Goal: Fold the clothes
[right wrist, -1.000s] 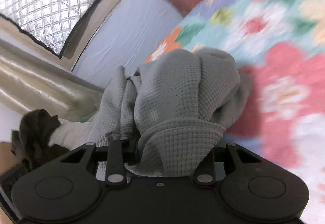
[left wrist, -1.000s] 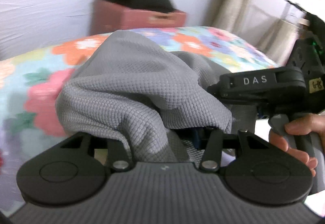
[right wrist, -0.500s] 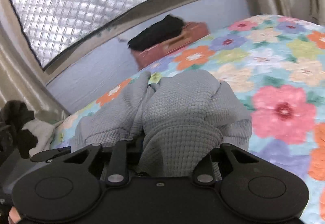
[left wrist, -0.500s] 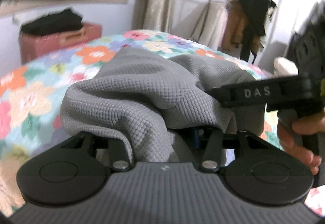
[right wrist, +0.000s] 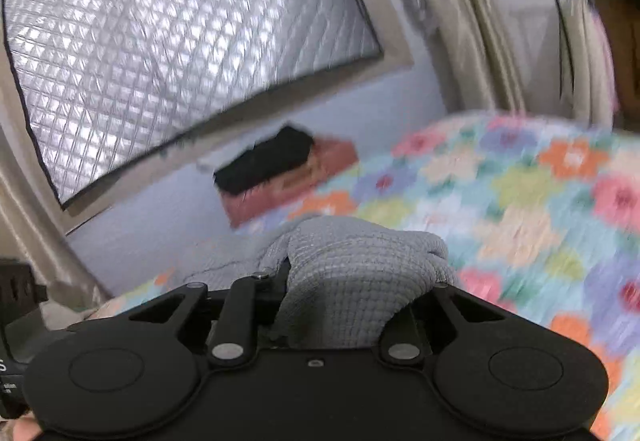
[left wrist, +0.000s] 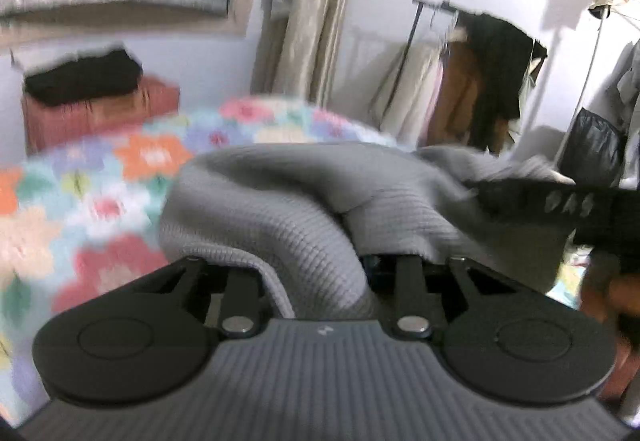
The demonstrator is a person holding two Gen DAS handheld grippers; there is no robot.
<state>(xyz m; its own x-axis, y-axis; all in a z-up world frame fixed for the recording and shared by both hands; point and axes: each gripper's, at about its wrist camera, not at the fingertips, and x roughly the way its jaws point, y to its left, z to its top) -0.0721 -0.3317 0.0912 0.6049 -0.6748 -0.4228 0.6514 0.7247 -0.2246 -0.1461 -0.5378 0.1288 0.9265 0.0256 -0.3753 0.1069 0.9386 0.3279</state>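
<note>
— While clamped in both tongs: grey waffle-knit garment (left wrist: 304, 209), held up off floral bedspread (left wrist: 80, 201)?
— Confirmed. Left gripper (left wrist: 320, 269) closed on bunched cloth; right gripper (right wrist: 344, 293) likewise, fingertips buried under folds. Red box (right wrist: 296, 177) with black clothing (right wrist: 268, 161) at bed's far edge.

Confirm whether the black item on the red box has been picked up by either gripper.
No. The black item lies on the red box by the wall, while both grippers hold the grey garment.
</note>
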